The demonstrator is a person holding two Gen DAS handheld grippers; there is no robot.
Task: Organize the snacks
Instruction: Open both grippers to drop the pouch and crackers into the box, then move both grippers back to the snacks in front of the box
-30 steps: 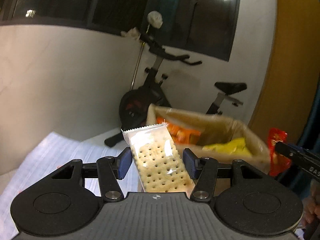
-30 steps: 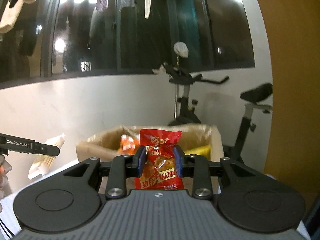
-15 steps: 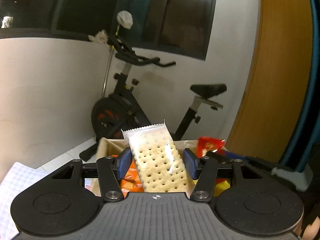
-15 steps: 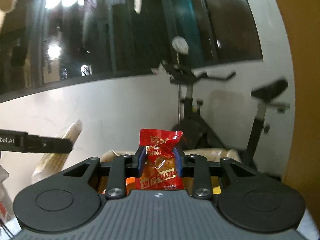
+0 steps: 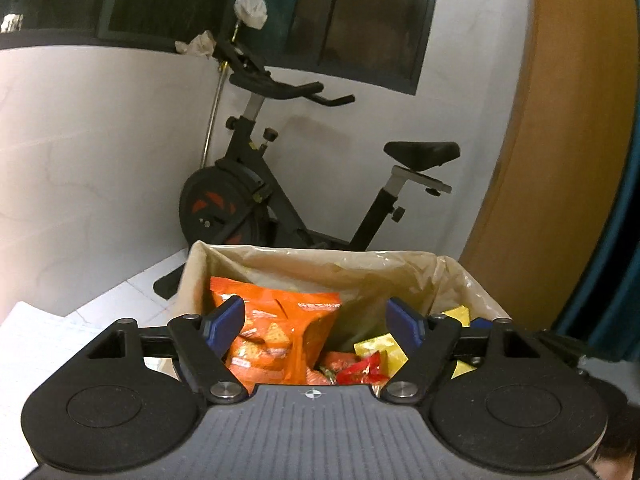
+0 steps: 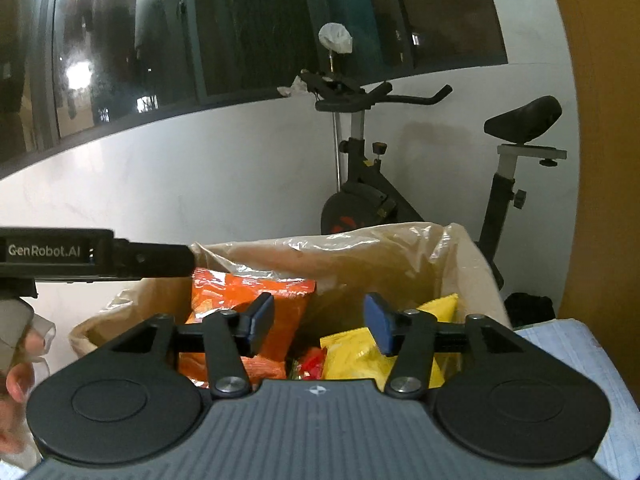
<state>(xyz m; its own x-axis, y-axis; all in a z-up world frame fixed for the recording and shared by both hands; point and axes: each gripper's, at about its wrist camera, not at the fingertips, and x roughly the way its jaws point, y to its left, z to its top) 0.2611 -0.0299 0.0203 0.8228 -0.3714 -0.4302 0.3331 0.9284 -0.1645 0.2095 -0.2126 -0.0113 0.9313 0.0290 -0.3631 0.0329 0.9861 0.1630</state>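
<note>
A cardboard box lined with clear plastic (image 5: 452, 276) (image 6: 472, 248) holds several snack packs. An orange chip bag (image 5: 280, 332) (image 6: 240, 292) leans at its left, yellow packs (image 5: 380, 346) (image 6: 352, 354) lie at the right, and a small red pack (image 5: 362, 372) (image 6: 312, 362) sits between them. My left gripper (image 5: 316, 320) hovers over the box, its jaws opening, nothing between them. My right gripper (image 6: 318, 318) hangs over the box too, jaws opening and empty. The left gripper's side (image 6: 96, 256) shows in the right wrist view. The cracker pack is out of sight.
A black exercise bike (image 5: 256, 196) (image 6: 368, 196) stands against the white wall behind the box. An orange wooden panel (image 5: 560, 160) rises at the right. A pale checked cloth (image 5: 36, 344) (image 6: 572, 356) covers the surface beside the box. A person's hand (image 6: 16, 384) shows at the left edge.
Both grippers have let go over the box: the cracker pack has left the left jaws and the red snack pack has left the right jaws. Both jaws now stand wider.
</note>
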